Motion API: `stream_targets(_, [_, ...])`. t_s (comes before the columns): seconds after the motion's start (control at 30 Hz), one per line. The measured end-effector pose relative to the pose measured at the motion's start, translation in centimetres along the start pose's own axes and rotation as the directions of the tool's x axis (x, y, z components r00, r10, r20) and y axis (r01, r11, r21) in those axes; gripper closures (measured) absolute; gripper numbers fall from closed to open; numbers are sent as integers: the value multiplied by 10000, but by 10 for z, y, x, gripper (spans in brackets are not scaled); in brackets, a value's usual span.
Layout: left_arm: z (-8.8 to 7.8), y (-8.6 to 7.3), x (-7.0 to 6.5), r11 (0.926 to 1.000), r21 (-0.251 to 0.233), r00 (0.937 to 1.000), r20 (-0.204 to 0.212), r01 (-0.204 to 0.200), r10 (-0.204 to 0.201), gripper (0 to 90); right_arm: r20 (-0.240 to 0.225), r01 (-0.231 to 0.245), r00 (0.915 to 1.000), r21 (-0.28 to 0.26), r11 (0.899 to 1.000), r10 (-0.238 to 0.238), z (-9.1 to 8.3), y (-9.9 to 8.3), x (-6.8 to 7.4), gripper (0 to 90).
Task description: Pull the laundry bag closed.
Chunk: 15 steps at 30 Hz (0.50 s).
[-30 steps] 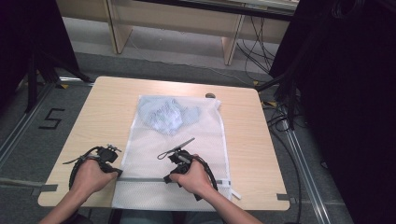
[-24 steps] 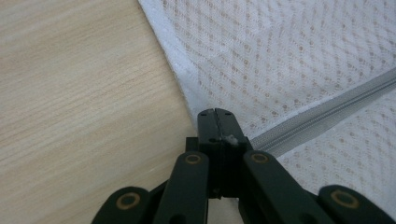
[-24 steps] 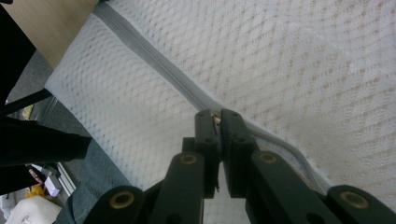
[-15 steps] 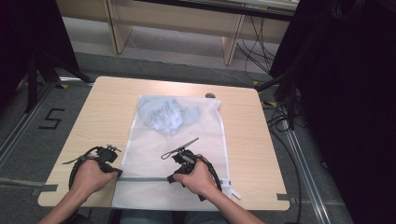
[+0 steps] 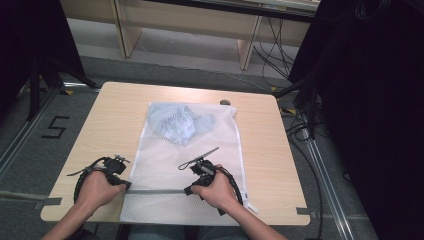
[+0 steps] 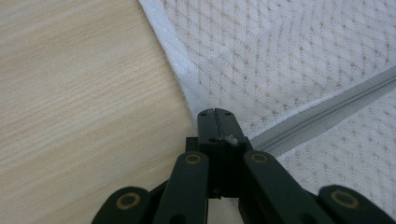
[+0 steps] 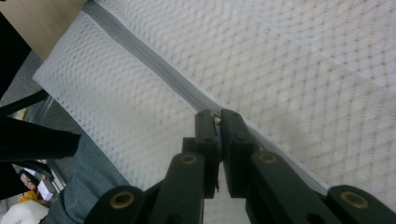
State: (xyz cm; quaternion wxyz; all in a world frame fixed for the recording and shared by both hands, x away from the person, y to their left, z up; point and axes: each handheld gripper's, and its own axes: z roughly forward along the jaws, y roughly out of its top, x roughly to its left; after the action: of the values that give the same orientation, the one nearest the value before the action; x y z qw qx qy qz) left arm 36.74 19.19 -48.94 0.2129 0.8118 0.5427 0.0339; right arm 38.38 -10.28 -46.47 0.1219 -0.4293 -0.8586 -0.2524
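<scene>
Hands at the near edge of a wooden table (image 5: 100, 120) work a white mesh laundry bag (image 5: 170, 170) lying flat, pale blue clothing (image 5: 180, 122) bunched at its far end. Left gripper (image 6: 215, 112), jaws closed, pinches the bag's edge where the grey zipper (image 6: 322, 114) begins. Right gripper (image 7: 217, 114) is clamped on a small metal zipper pull (image 7: 215, 117) midway along the zipper.
</scene>
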Motion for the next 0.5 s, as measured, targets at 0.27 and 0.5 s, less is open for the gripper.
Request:
stream_targets(0.27, [0,0,0,10000,-3,10000,-8,0,0,899,652,-52,9979,1,10000,51,-7,-2,-1,869])
stream_targets(0.5, [0,0,0,10000,14,10000,-19,-14,14,899,713,-159,9973,-101,9998,165,-10,-6,-5,869])
